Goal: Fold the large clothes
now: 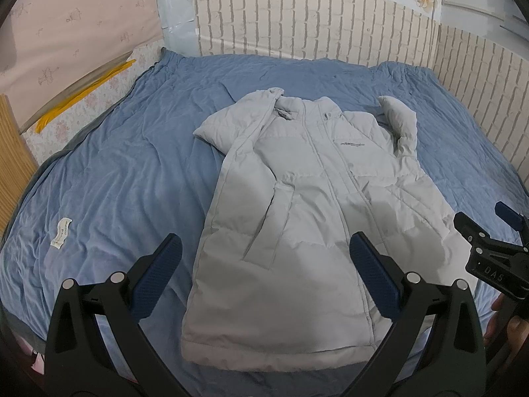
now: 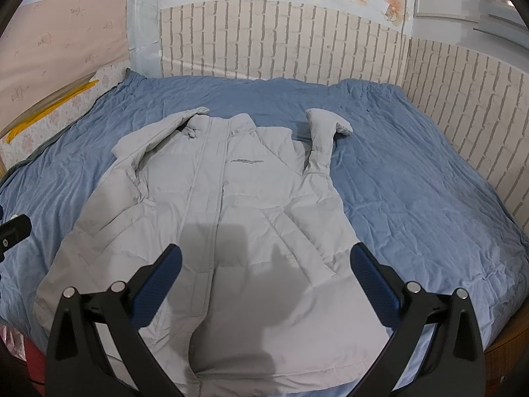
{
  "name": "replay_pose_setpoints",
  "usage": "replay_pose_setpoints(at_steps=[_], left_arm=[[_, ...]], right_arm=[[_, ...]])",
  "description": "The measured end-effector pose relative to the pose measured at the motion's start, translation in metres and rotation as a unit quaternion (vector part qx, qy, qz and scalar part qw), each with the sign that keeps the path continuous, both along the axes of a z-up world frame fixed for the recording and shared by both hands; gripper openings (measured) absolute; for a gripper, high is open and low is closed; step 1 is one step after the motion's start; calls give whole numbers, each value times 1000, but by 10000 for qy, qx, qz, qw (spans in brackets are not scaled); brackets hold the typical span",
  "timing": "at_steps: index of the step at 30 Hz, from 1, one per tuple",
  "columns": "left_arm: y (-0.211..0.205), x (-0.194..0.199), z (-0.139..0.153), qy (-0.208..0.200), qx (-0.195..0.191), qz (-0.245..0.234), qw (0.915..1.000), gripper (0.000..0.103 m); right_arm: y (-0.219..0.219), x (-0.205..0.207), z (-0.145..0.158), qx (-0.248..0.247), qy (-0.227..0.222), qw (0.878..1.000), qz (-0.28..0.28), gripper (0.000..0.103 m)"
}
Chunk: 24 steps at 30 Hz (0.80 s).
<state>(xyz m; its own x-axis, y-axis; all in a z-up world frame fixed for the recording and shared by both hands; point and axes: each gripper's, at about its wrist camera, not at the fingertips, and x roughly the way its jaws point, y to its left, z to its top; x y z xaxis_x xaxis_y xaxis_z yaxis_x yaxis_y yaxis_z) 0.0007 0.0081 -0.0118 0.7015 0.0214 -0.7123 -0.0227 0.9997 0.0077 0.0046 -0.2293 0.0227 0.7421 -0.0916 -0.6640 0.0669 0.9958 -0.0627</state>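
Observation:
A light grey padded jacket (image 1: 307, 205) lies front up on a blue bedspread (image 1: 115, 172), collar toward the wall and hem toward me. One sleeve is folded across its chest; the other sleeve (image 1: 401, 122) sticks up beside the shoulder. It also shows in the right wrist view (image 2: 224, 218). My left gripper (image 1: 264, 248) is open and empty above the hem. My right gripper (image 2: 264, 258) is open and empty above the lower part of the jacket. The right gripper's body also shows in the left wrist view (image 1: 492, 251).
The bedspread (image 2: 413, 198) covers a bed set against a brick-pattern wall (image 2: 281, 43) at the back and right. A white label (image 1: 61, 233) lies on the bedspread at left. A yellow strip (image 1: 82, 96) and floral panel stand at the left edge.

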Motion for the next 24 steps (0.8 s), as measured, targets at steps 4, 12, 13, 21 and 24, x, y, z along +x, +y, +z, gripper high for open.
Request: replay_pose_setpoints(at_steps=[4, 12, 13, 21, 24], left_arm=[[0, 0, 0, 0, 0, -4, 10000, 100], [1, 0, 0, -2, 7, -10, 10000, 100], [0, 0, 0, -4, 12, -10, 10000, 100], [3, -1, -1, 14, -21, 0, 10000, 100], [4, 0, -1, 21, -9, -11, 10000, 100]], right_arm=[[0, 0, 0, -7, -4, 10000, 7, 101], [-1, 0, 0, 3, -7, 10000, -1, 101], [-1, 0, 0, 7, -2, 10000, 3, 101], [-1, 0, 0, 0, 2, 10000, 0, 101], [-1, 0, 0, -2, -1, 10000, 0, 101]])
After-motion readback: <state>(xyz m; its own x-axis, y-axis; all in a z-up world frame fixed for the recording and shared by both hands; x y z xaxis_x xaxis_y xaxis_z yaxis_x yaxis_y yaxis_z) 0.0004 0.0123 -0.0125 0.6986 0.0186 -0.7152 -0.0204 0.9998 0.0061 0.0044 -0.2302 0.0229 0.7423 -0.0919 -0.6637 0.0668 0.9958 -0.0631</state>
